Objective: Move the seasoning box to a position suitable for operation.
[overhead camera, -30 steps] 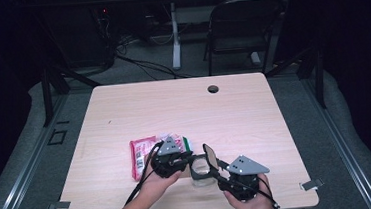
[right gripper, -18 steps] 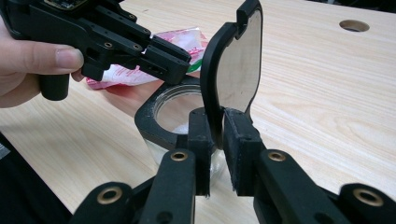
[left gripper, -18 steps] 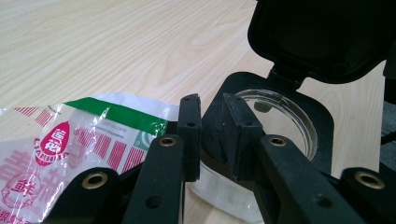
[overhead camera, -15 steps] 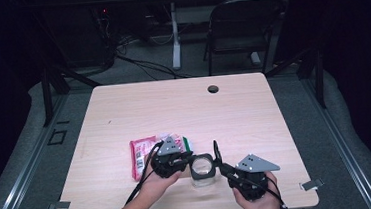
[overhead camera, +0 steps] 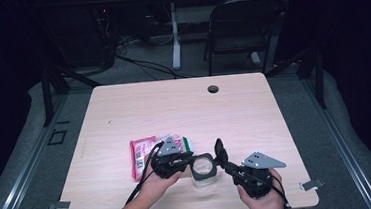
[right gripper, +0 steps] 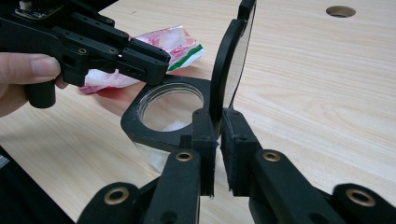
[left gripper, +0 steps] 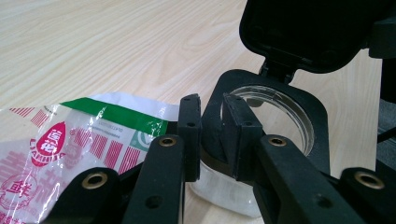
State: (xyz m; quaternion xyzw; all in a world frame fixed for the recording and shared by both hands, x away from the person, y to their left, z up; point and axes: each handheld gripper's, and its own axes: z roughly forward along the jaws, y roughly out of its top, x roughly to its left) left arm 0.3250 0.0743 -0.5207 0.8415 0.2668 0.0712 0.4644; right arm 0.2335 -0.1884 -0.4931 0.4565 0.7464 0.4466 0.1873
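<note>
Currently: clear jar (overhead camera: 203, 176) on table (overhead camera: 254, 109), black rim pinched by left tool (left gripper: 211, 135), hinged lid (right gripper: 229, 56) raised, gripped by just-closing right tool (right gripper: 218, 140); snack packet (overhead camera: 145, 155) beside jar, unloaded.

Only spotting readable print on the snack packet (left gripper: 70, 140): a red teardrop logo showing "LIANMISHA"-ish Latin letters under Chinese characters, too blurry for being sure. Also making out a QR-style code on the pink packet (overhead camera: 140, 158) from above, nothing legible.
</note>
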